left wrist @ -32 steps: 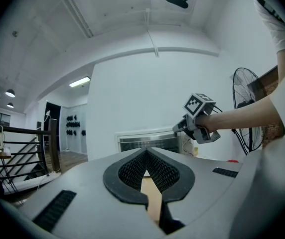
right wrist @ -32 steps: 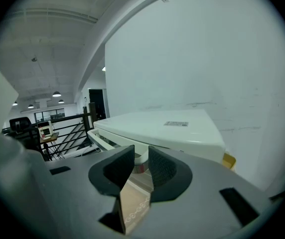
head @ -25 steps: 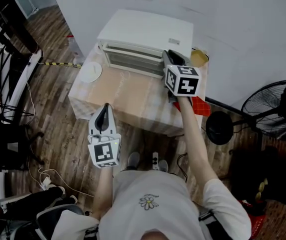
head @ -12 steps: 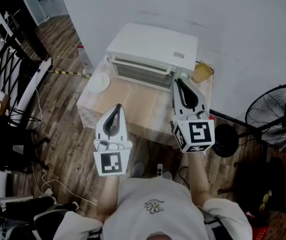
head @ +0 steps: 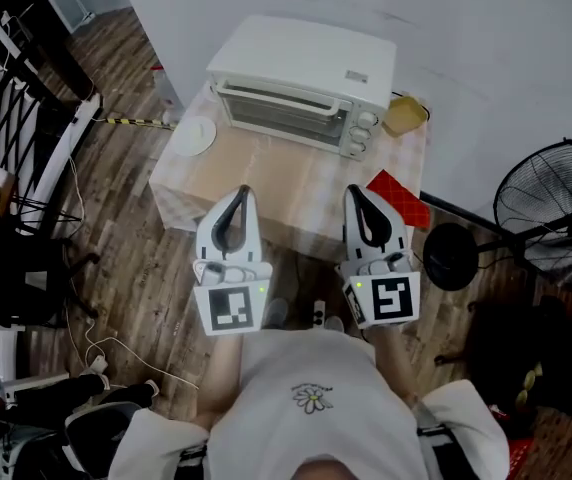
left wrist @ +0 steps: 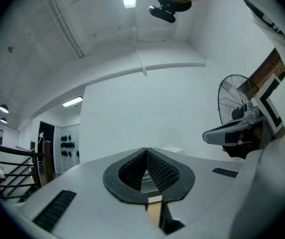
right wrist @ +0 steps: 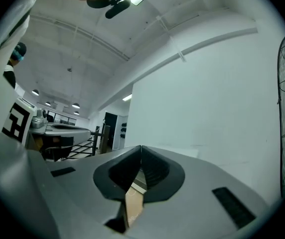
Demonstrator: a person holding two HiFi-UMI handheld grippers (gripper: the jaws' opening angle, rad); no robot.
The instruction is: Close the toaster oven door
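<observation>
The white toaster oven (head: 301, 78) stands at the back of a small table (head: 286, 183) in the head view, its glass door upright against the front and its knobs (head: 363, 133) at the right. My left gripper (head: 242, 193) and my right gripper (head: 352, 193) hover side by side over the table's near edge, well short of the oven. Both are shut with nothing between the jaws. In the left gripper view my left gripper (left wrist: 145, 151) shows its tips meeting, and in the right gripper view my right gripper (right wrist: 140, 148) does too; both point at a bare white wall.
A white plate (head: 194, 136) lies at the table's left end. A yellow container (head: 404, 116) sits beside the oven at the right, and a red cloth (head: 398, 200) lies at the right edge. A black floor fan (head: 556, 208) stands at the far right, with railings and cables at the left.
My right gripper has pulled back from the oven front to the table's near edge and its jaws have shut. The oven door, low before, now stands upright. The left gripper has risen slightly.
</observation>
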